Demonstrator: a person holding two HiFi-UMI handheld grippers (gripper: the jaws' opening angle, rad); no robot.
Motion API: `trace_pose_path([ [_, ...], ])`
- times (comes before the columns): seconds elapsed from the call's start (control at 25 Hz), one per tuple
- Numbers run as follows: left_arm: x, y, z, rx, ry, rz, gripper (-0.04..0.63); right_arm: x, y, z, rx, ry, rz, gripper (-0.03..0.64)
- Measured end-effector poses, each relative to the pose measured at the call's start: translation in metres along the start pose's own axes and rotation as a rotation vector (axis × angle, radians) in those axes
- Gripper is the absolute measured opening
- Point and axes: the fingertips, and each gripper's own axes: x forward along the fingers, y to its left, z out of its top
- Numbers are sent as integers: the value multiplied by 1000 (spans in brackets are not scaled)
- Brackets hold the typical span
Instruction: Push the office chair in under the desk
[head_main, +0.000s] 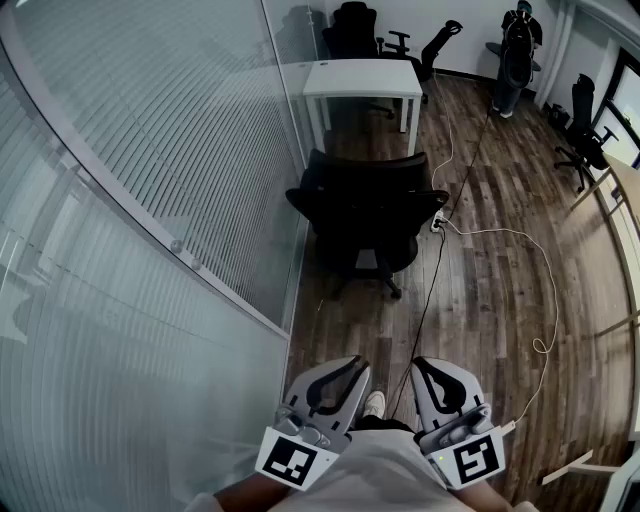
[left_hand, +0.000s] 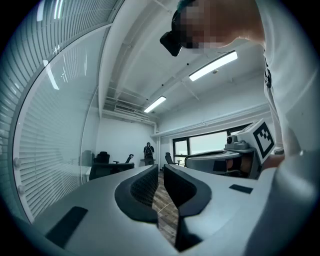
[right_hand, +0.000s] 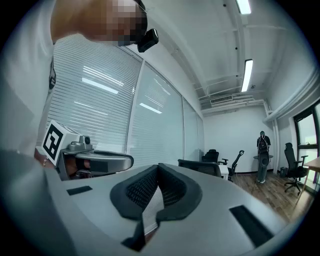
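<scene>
Left gripper (head_main: 357, 364) and right gripper (head_main: 421, 364) held side by side, well apart from the white desk (head_main: 362, 78). Left jaws almost together with only a sliver of gap, right jaws fully together; nothing between either pair. Black office chair (head_main: 365, 210) pulled out on the near side of the desk, clear of its top, not yet under it. Glass wall (head_main: 200, 150) along the desk's left edge. White cable (head_main: 490, 232) and black cable (head_main: 432, 265) trailing over the wood floor (head_main: 500, 330) from the desk's right side, close past the chair's base. Likely best: walk in toward the desk, set both closed grippers flat against the top of the backrest, evenly spaced, and push straight and slowly. Keep the castors off the cables and the armrests away from the glass and the desk legs.
</scene>
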Motion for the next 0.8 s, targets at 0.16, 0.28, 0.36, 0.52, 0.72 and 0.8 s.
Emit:
trace_pose_path([
  [0.16, 6, -2, -3, 2, -5, 1, 60, -2, -5, -4, -44, -9, 20, 29],
  [0.28, 12, -2, -6, 4, -1, 1, 60, 1, -13, -8, -20, -5, 23, 30],
  [0.36, 18, -3, -5, 1, -1, 1, 60, 3, -20, -3, 18, -12, 13, 31],
  [0.52, 31, -6, -7, 8, 3, 2, 60, 2, -30, -7, -20, -14, 40, 31],
  [0.72, 44, -12, -10, 12, -1, 5, 60, -1, -41, -8, -49, -31, 56, 31],
  [0.8, 48, -14, -10, 10, 2, 7, 60, 0, -46, -9, -37, -17, 52, 31],
])
